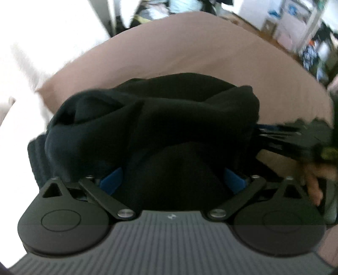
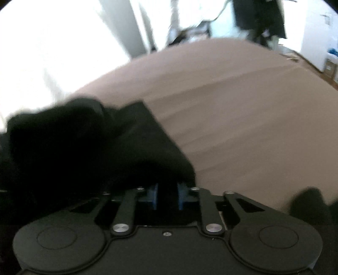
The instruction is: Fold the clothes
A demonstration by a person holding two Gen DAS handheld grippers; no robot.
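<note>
A black garment [image 1: 152,118] lies bunched on a pinkish-brown bed sheet [image 1: 190,46] and drapes over my left gripper [image 1: 173,160]. Its blue pads [image 1: 112,179] stand wide apart, open, with cloth heaped between and over them; the fingertips are hidden. In the right wrist view the same black garment [image 2: 84,143] spreads to the left over the sheet [image 2: 243,105]. My right gripper [image 2: 168,190] has its blue pads [image 2: 155,196] close together, shut on a fold of the garment. From the left wrist view that right gripper [image 1: 295,137] appears blurred at the right edge, a hand [image 1: 314,184] behind it.
The sheet stretches bare beyond and to the right of the garment. Bright white walls lie to the left. Cluttered shelves [image 1: 295,25] stand at the back right, and dark clothing [image 2: 259,17] hangs behind the bed. A dark blurred shape [image 2: 306,203] sits at the lower right.
</note>
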